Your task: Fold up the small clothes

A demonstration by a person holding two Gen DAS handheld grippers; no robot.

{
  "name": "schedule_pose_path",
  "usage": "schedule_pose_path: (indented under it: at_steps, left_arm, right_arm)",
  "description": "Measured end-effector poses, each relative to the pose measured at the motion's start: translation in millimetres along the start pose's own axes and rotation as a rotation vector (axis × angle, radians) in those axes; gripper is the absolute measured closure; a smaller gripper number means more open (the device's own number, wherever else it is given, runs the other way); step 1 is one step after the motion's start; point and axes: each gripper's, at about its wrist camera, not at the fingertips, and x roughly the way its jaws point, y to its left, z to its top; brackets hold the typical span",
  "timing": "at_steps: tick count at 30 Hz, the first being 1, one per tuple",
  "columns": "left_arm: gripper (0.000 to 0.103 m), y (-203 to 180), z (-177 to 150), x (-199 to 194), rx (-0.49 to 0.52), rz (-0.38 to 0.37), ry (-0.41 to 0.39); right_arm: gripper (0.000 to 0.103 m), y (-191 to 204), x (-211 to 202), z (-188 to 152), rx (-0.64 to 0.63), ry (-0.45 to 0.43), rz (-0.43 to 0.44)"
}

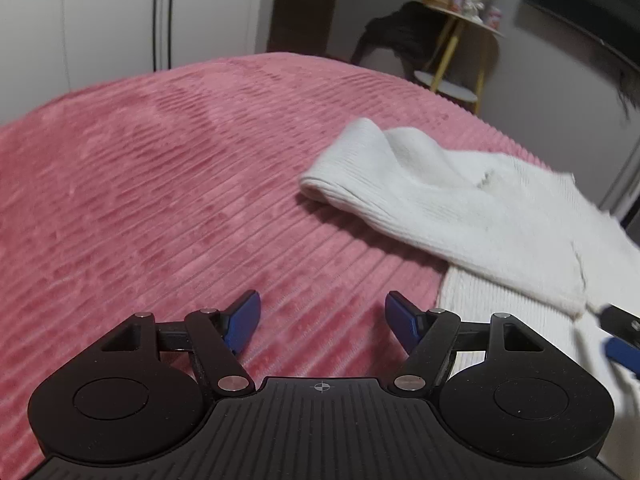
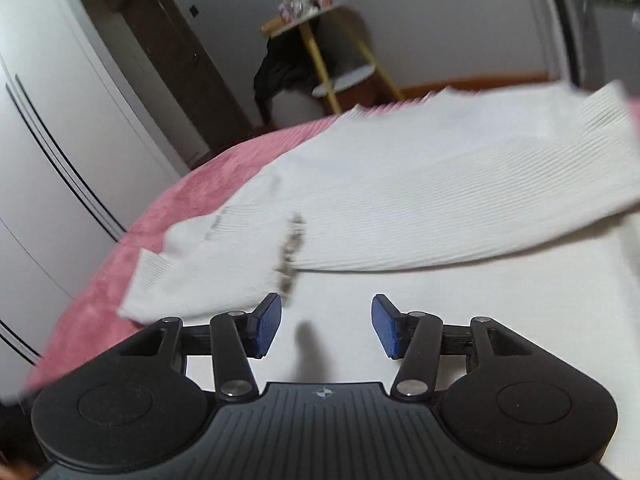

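The left hand-held gripper [image 1: 322, 326] fills the bottom of my left wrist view, its blue pads [image 1: 245, 322] spread wide with only the pink ribbed bedspread [image 1: 160, 184] showing between them; nothing is pinched. The white ribbed garment [image 1: 460, 208] lies on the bed at the right of that frame, one sleeve [image 1: 360, 164] folded across toward the centre so that its rolled cuff points to the upper middle, the body of the garment running off the right edge. At the lower right edge of the same frame I see a blue and black part of the right hand-held gripper [image 1: 618, 338] over the white fabric. In my right wrist view the right hand-held gripper [image 2: 326, 330] sits at the bottom, its jaws apart and empty, the white cloth showing in the gap without either pad [image 2: 266, 330] pressing on it. There the garment [image 2: 440, 200] covers the middle and right of the frame, blurred, with a sleeve crossing from the upper right down to a cuff [image 2: 152, 280] at the left, and a small grey mark [image 2: 292, 248] near the centre. Behind the bed, in the upper part of both views, stand a white wardrobe [image 2: 48, 140], a dark door [image 2: 172, 52] and a small side table with yellow legs [image 2: 320, 52] carrying small items I cannot make out.
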Motion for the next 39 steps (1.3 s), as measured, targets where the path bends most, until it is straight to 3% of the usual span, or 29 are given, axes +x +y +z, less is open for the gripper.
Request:
schedule_pose_path:
  at_steps: [2,5,6,7,8,10,12,15,17,19,21,24,28,29,30,31,36,39]
  left_arm:
    - [0.028,1,1,1,-0.006,0.002,-0.006]
    - [0.027,0,0,4,0.006,0.012,-0.018]
    - [0.027,1,0,5,0.002,0.011,-0.019]
    - [0.027,1,1,5,-0.001,0.009,-0.022]
    - [0.027,2,1,5,-0.006,0.008,-0.025]
    - [0.027,5,2,4,-0.022,-0.001,-0.035]
    - [0.027,6,3,3,-0.030,-0.009,-0.042]
    - [0.027,3,2,3,-0.011,-0.017,-0.045]
    - [0.027,-1,0,3,0.001,-0.029,-0.047]
    - [0.026,-4,-2,2,0.013,-0.046,-0.052]
    - [0.025,-8,-4,1,0.027,-0.062,-0.053]
    - [0.023,-13,-7,2,0.052,-0.070,-0.057]
    - [0.022,-21,-13,4,0.085,-0.078,-0.067]
    - [0.022,-23,-14,4,0.096,-0.075,-0.070]
    - [0.022,-24,-15,5,0.105,-0.073,-0.075]
    - [0.022,-26,-16,4,0.114,-0.073,-0.080]
    - [0.022,-26,-17,5,0.123,-0.071,-0.086]
    - [0.022,-25,-16,4,0.122,-0.074,-0.084]
  right_arm:
    - [0.052,2,18,9,0.067,0.040,0.064]
    - [0.058,5,43,16,0.114,0.072,0.065]
    - [0.070,5,49,17,0.132,0.081,0.058]
    - [0.093,6,52,18,0.145,0.083,0.054]
    - [0.095,7,54,20,0.146,0.089,0.060]
    - [0.097,11,46,24,0.114,0.063,0.061]
    - [0.097,16,21,31,0.032,-0.041,0.020]
    - [0.097,13,-19,38,-0.052,-0.212,-0.132]
    - [0.097,0,-38,40,-0.063,-0.278,-0.262]
    - [0.097,-16,-44,39,-0.076,-0.289,-0.368]
    - [0.097,-34,-39,36,-0.061,-0.243,-0.439]
    - [0.089,-63,-33,31,0.047,-0.150,-0.375]
    - [0.087,-83,-34,30,0.164,-0.159,-0.258]
    - [0.089,-86,-31,34,0.171,-0.151,-0.244]
    - [0.097,-85,-26,36,0.158,-0.143,-0.242]
    - [0.098,-80,-23,38,0.126,-0.145,-0.251]
    - [0.098,-54,-47,43,-0.146,-0.324,-0.502]
    - [0.098,-54,-52,41,-0.243,-0.356,-0.615]
